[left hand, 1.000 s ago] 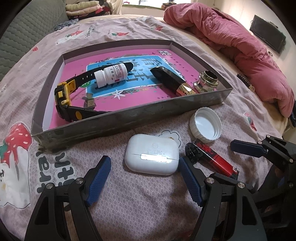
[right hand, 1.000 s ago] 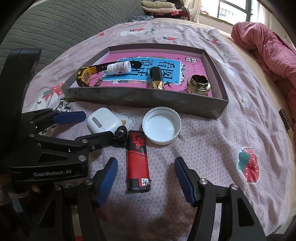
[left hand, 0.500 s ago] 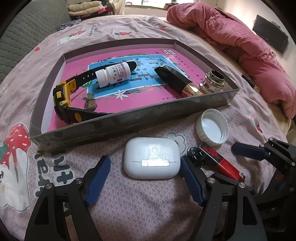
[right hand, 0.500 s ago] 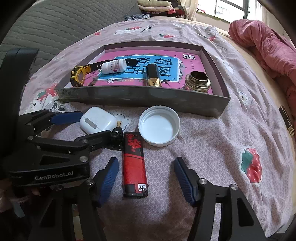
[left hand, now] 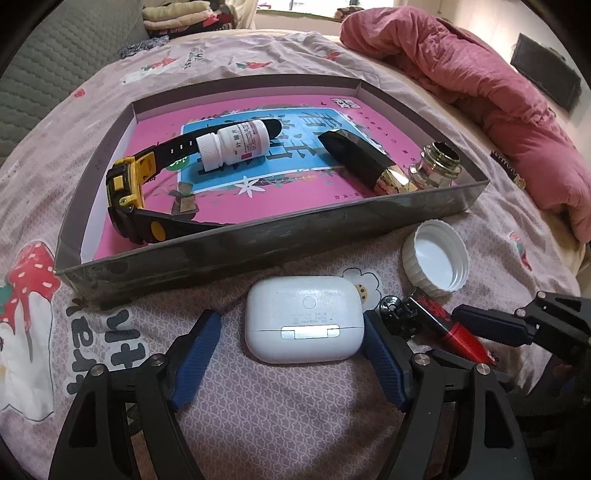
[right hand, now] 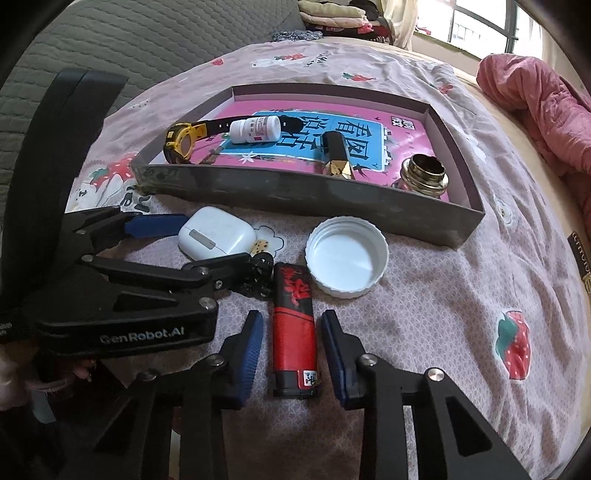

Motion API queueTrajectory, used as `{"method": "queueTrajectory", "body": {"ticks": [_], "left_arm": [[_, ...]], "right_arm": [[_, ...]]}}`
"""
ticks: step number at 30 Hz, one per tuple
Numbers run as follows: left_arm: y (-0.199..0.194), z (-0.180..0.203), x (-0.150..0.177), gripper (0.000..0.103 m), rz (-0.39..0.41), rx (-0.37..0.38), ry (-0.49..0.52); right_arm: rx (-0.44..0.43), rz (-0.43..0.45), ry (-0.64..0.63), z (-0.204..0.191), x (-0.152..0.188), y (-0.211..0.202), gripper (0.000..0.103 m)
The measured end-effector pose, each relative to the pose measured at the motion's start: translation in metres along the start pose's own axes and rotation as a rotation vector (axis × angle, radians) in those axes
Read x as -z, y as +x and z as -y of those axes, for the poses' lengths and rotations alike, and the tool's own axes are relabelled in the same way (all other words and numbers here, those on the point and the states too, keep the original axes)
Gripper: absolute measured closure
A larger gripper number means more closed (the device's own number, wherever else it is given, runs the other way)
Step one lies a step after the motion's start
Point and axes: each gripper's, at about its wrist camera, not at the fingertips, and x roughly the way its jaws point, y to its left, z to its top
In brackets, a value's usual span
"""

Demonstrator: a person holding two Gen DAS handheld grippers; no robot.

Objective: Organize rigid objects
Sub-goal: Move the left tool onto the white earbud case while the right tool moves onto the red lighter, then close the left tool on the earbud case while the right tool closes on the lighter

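Observation:
A white earbud case [left hand: 303, 317] lies on the bedspread just in front of the grey box [left hand: 258, 240]. My left gripper [left hand: 290, 323] stands open astride it, one blue pad on each side and apart from it. To its right lies a red and black lighter [right hand: 293, 295]. My right gripper [right hand: 292, 326] is closing around the lighter, with a thin gap still showing between each pad and its sides. A white cap [right hand: 347, 254] lies open side up beside the lighter's far end. The box holds a yellow and black watch [left hand: 125, 192], a white pill bottle [left hand: 236, 144], a black and gold lipstick [left hand: 362, 162] and a small metal-necked jar [left hand: 439, 166].
A small black gear-shaped part [right hand: 258, 273] lies between the case and the lighter. A pink quilt [left hand: 480, 92] is bunched at the back right. A grey padded headboard [right hand: 129, 44] rises at the left, folded clothes [right hand: 332, 14] beyond it. The left gripper's body [right hand: 122, 314] crowds the lighter's left.
My right gripper's jaws have drawn in from wide apart to close on both sides of the lighter. The left gripper has stayed open around the case.

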Motion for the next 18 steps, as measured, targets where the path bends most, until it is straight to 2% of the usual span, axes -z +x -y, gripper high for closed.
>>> {"method": "queueTrajectory", "body": {"ticks": [6,12,18], "left_arm": [[0.002,0.001,-0.001,0.024,0.003,-0.010,0.005],[0.005,0.007,0.001,0.024,0.012,-0.048,0.019],[0.007,0.009,0.001,0.024,0.021,-0.066,0.025]], "right_arm": [[-0.023,-0.005,0.029,0.007,-0.001,-0.001,0.078],[-0.045,-0.032,0.049,0.011,-0.004,0.008,0.079],[-0.031,-0.034,0.025,0.009,-0.006,0.013,0.079]]}}
